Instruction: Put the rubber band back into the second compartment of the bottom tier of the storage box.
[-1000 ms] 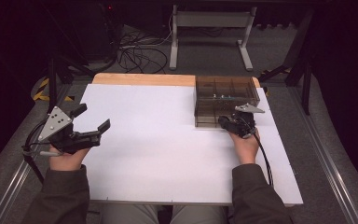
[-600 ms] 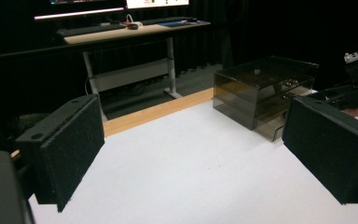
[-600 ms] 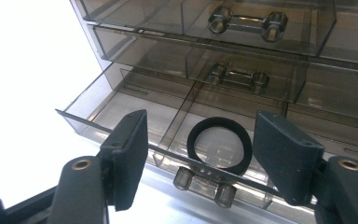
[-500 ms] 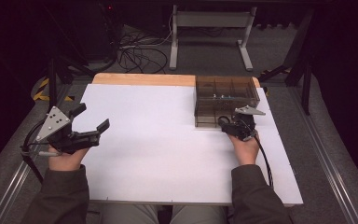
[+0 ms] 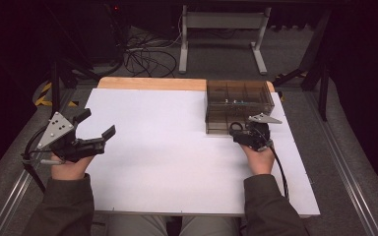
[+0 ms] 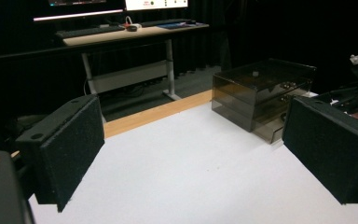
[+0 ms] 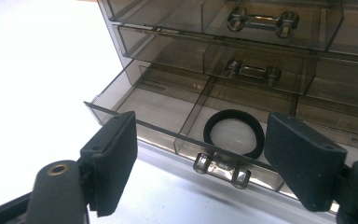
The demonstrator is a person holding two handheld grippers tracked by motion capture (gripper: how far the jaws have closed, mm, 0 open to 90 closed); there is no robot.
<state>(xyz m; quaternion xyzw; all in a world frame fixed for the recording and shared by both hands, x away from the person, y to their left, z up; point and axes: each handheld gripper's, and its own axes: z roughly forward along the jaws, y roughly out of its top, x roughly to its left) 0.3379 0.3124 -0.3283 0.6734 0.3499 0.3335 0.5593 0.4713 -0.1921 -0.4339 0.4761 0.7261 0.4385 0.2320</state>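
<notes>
A smoky clear drawer cabinet (image 5: 238, 98) stands at the back right of the white table (image 5: 167, 162); it also appears in the left gripper view (image 6: 261, 93). Its bottom drawer (image 7: 163, 107) is pulled out. A black ring (image 7: 235, 114) lies in the drawer's middle compartment, just behind the clear handle (image 7: 221, 168). My right gripper (image 5: 242, 129) (image 7: 203, 140) is open right at the drawer front, one jaw on either side of the handle, holding nothing. My left gripper (image 5: 98, 124) (image 6: 191, 149) hovers open over the table's left edge, empty.
Two upper drawers (image 7: 261, 23) with clear handles are closed. A wooden strip (image 5: 152, 83) borders the table's far edge. Beyond it are a desk frame (image 5: 221, 29) and floor cables (image 5: 142, 54). Metal rails (image 5: 344, 167) run along both sides.
</notes>
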